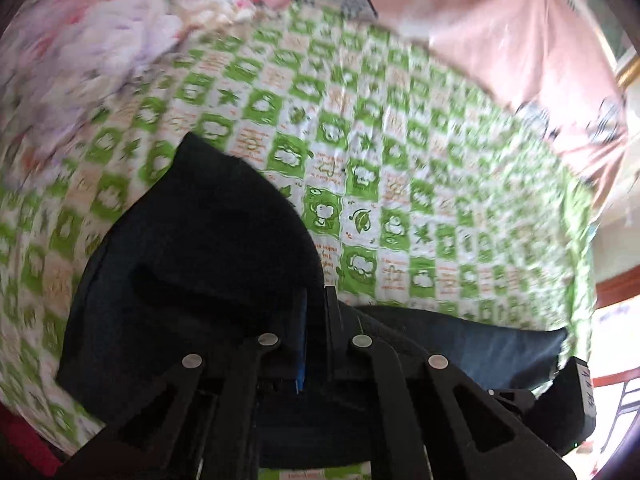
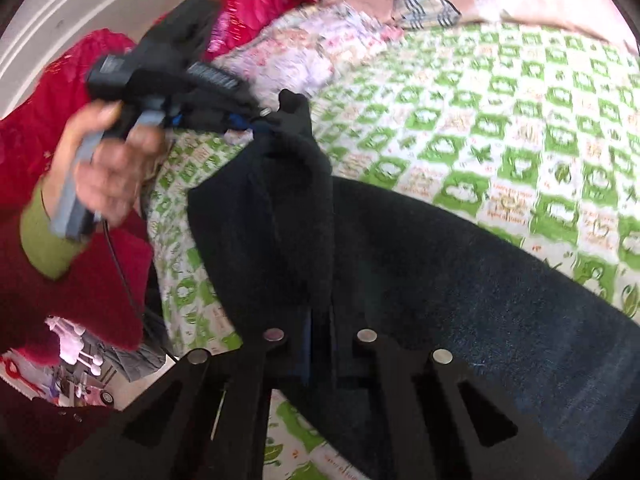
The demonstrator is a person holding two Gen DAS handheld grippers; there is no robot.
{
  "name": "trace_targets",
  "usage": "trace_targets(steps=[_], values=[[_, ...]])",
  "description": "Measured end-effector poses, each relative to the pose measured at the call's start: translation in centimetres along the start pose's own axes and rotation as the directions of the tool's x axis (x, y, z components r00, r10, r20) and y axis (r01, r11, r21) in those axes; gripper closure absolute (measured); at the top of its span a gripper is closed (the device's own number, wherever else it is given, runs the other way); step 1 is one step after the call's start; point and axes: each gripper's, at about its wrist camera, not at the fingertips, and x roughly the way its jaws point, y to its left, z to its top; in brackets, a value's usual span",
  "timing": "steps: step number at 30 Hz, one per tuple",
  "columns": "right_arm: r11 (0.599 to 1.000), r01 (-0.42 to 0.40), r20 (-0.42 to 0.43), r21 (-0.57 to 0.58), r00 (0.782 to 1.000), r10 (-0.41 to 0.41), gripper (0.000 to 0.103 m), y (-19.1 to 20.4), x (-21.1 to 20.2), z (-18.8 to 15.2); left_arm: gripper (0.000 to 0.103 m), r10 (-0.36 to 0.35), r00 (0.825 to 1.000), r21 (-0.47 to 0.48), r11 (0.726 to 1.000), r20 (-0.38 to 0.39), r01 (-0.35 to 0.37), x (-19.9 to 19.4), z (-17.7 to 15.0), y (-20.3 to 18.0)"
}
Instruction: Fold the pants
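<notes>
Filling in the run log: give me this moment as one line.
task: fold pants | left gripper: shut on pants | right gripper: shut on pants | pants partly lifted over green checked sheet

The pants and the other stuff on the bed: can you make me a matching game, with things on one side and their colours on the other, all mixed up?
Things:
1. pants
2. bedsheet
3. sleeve
4. cuff

Colours:
A. green and white checks with little pictures
B. dark red
C. dark navy, almost black
D. plain light green

Right pairs: 1-C, 2-A, 3-B, 4-D.

Both the left gripper and the right gripper are pinching the pants above the bedsheet.
</notes>
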Motion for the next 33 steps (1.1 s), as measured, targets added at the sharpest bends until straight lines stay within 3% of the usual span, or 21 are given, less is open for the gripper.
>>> trace_targets(steps=[5, 9, 20, 33], values=[[0.99, 0.062, -0.007, -0.128, 0.998, -0.063, 0.095, 2.2, -0.5, -0.2, 0.099, -0.067, 0.985, -0.113, 0.99, 0.16, 0.086, -3.8, -6.4, 4.2], [0.979, 0.101, -0.008, -0.176, 0.995, -0.104, 0.095, 3.3, -0.8, -0.7, 0.099, -0.104, 0.972, -0.183, 0.973, 0.213, 0.144, -3.9, -10.1, 6.9], [0.955, 0.147, -0.078, -0.256, 0.982, -0.172, 0.095, 5.3, 1.6, -1.9, 0.099, -0.114, 0.975, -0.295, 0.941, 0.193, 0.168, -1.9, -15.0, 12.4], [0.947, 0.174, -0.121, -0.271, 0.97, -0.213, 0.09, 6.1, 2.7, -2.1, 0.097, -0.117, 0.973, -0.317, 0.932, 0.198, 0.176, -1.3, -16.4, 15.2]])
